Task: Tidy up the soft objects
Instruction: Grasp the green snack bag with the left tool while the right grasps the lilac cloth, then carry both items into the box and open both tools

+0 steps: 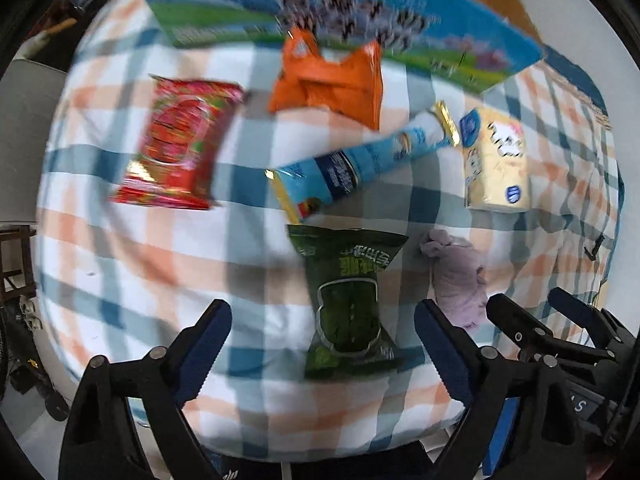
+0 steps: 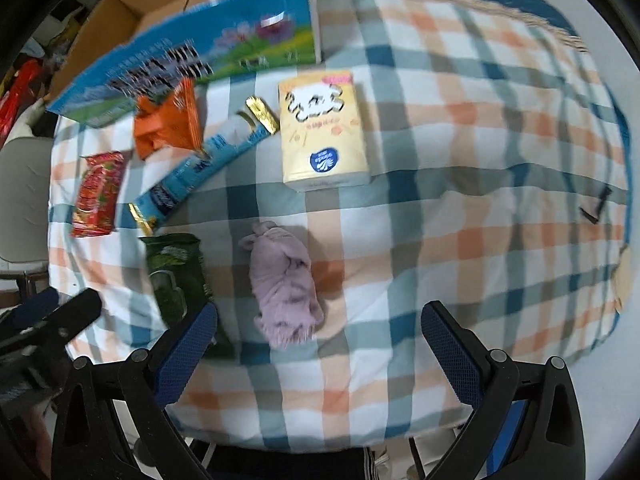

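Your left gripper (image 1: 322, 354) hangs wide open and empty over the green snack bag (image 1: 350, 300) — its long axis runs near-to-far, between your fingers. Your right gripper (image 2: 318, 348), likewise open and empty, lines up with the lilac cloth bundle (image 2: 284, 280) — probably a sock, though blurred.

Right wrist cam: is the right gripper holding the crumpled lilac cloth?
No. The right gripper is open above the crumpled lilac cloth, which lies on the checked tablecloth.

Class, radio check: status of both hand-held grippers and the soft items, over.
Left hand-held gripper open above green snack bag. Right hand-held gripper open above lilac cloth. Nothing gripped, nothing blocking.
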